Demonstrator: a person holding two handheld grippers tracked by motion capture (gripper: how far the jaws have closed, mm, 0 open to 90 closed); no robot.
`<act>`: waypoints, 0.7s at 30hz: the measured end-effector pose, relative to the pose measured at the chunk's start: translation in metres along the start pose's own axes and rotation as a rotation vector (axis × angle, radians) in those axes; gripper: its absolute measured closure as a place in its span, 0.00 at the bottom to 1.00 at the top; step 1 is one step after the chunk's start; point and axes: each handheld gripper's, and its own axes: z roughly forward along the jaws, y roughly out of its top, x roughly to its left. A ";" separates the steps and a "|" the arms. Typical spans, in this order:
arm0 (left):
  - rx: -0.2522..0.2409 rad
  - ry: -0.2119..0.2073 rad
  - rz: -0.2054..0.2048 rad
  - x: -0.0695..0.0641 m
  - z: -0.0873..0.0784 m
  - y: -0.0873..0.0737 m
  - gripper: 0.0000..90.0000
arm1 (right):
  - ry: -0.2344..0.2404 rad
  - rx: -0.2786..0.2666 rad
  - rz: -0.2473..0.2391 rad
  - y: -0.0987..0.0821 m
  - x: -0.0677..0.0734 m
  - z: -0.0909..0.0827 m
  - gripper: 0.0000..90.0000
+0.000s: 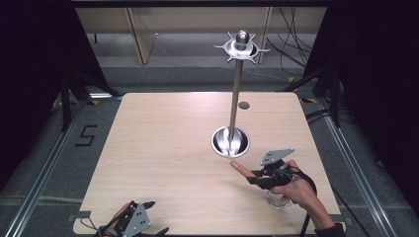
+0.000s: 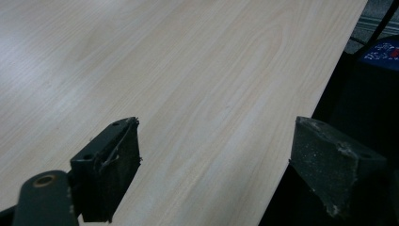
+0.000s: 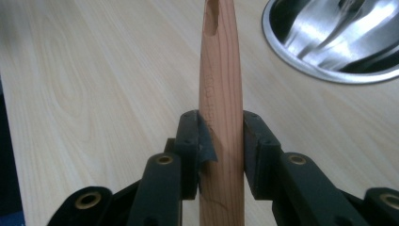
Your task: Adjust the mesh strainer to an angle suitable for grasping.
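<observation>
At the near edge of the pale wooden surface (image 1: pixel 163 148), the left tongs (image 1: pixel 148 217) are resting with jaws spread wide and gripping nothing. Farther in on the right, the right tongs (image 1: pixel 251 177) are clamping a tapered light-brown wooden handle (image 3: pixel 221 108) with a hole near its tip, pointing toward the tall shiny metal stand (image 1: pixel 231 140) with its round dished base.
</observation>
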 end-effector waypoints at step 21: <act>-0.010 -0.005 -0.011 0.000 0.000 0.000 0.17 | -0.042 -0.203 0.014 0.024 -0.008 -0.039 0.79</act>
